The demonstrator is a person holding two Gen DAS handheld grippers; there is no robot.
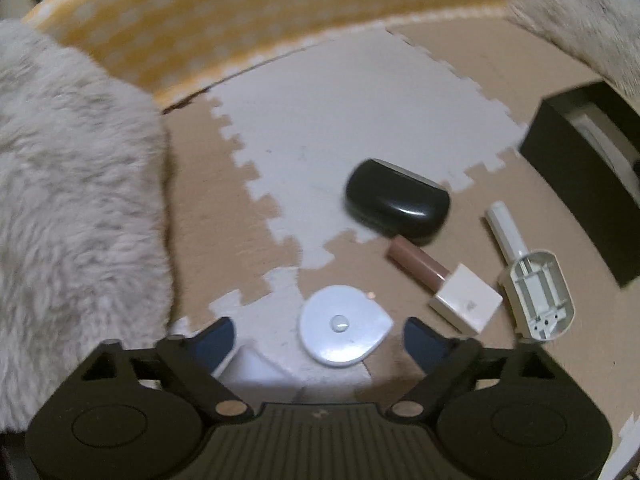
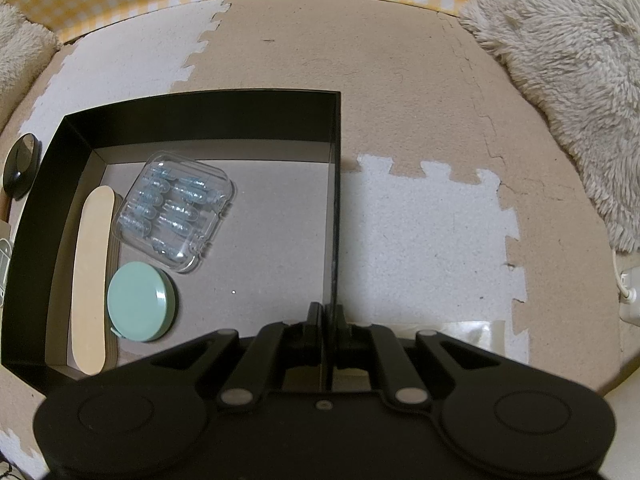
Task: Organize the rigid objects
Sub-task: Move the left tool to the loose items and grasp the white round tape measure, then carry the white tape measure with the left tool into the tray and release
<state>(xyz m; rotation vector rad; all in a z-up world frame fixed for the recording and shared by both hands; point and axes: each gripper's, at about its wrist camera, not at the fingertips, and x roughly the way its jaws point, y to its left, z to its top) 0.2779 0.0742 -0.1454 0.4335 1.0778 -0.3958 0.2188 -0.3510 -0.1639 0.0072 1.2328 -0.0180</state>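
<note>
Left wrist view: the left gripper (image 1: 318, 330) hangs over the foam puzzle-mat floor (image 1: 320, 120) with its blue-padded fingers (image 1: 216, 338) spread and nothing pressed between them. The flat, pale-blue rounded plastic disc (image 1: 345, 331) lies on the mat between the fingertips, not visibly touched by either pad. It looks light, stiff and smooth, and so thin that the pads would likely have to come right down to the mat and pinch its opposite edges; a high grip could slide off the glossy top. Farther off and to the right lie a glossy black oval case (image 1: 398, 208), a brown lip-gloss tube with a white square cap (image 1: 444, 280) and a white plastic handled part with an open ribbed shell (image 1: 528, 280). The case seems slippery and rounded, best taken across its short width. The tube is stiff and may roll, so its squared cap is the safer hold. A corner of the black box (image 1: 580, 168) shows far right; fluffy grey fabric (image 1: 72, 184) fills the left.

Right wrist view: the right gripper (image 2: 329, 316) is clenched on the right-hand wall of the black cardboard box (image 2: 335, 208), its fingers either side of the thin panel, probably steadying it. Inside, toward the left, lie a clear plastic case of small blue pieces (image 2: 176, 210), a mint-green round tin (image 2: 140, 306) and a pale wooden stick (image 2: 90, 280).
</note>
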